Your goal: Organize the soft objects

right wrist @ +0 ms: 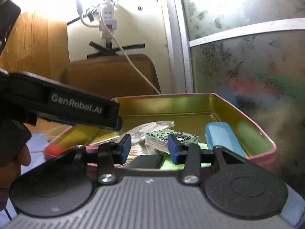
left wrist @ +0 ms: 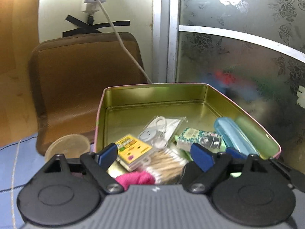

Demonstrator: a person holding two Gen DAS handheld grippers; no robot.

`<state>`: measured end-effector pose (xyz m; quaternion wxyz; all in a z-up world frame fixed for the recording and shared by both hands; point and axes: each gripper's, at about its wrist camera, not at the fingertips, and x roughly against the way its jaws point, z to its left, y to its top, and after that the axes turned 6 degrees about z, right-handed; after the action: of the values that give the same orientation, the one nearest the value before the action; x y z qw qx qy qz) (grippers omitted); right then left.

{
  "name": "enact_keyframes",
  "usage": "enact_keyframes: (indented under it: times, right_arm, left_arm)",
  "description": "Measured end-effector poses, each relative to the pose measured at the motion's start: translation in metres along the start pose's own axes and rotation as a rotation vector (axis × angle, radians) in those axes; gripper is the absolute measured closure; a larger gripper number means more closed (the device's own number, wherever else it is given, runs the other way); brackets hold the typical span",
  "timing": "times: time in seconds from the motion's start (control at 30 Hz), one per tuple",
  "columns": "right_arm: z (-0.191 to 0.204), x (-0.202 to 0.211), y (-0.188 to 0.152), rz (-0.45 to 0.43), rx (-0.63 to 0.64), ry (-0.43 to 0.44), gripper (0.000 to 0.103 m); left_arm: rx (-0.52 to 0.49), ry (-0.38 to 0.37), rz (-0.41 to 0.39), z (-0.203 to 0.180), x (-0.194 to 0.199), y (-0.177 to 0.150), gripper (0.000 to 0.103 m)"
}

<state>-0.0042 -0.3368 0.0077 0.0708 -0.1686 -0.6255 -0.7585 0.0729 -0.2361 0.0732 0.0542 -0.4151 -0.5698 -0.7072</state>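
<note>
Both grippers hover over the near end of the tin (left wrist: 238,103), jaws apart and gripping nothing. A pink fluffy ball (left wrist: 136,178) lies just under the left gripper (left wrist: 155,152), beside cotton swabs (left wrist: 167,164). A patterned packet (right wrist: 171,136) sits just ahead of the right gripper (right wrist: 149,147).

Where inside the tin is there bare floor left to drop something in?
The far half of the tin is bare, from the back wall down to the clear sachet, widest at the far left corner. The near end is crowded: yellow card pack, cotton swabs, pink yarn, blue case.
</note>
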Motion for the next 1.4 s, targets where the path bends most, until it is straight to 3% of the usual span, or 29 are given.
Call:
enact_keyframes:
  times: [0.23,0.4,0.5,0.7,0.83,1.4]
  right_arm:
    - [0.005,0.039,-0.006,-0.034,-0.062,0.023,0.052]
    - [0.008,0.059,-0.015,0.003,-0.113,0.060,0.050]
    - [0.010,0.066,-0.021,0.036,-0.144,0.078,0.042]
    - [0.015,0.073,-0.028,0.084,-0.198,0.099,0.036]
    - [0.012,0.077,-0.029,0.105,-0.284,0.135,0.021]
    - [0.032,0.082,-0.026,0.119,-0.295,0.142,0.017]
  left_arm:
    - [0.013,0.055,-0.022,0.009,0.042,-0.025,0.004]
    - [0.036,0.072,0.002,0.021,0.062,-0.045,0.001]
    - [0.044,0.086,0.010,0.027,0.072,-0.057,0.000]
    - [0.053,0.093,0.048,0.037,0.086,-0.077,0.000]
    - [0.069,0.104,0.063,0.044,0.092,-0.088,0.000]
    - [0.104,0.141,0.113,0.059,0.102,-0.123,0.000]
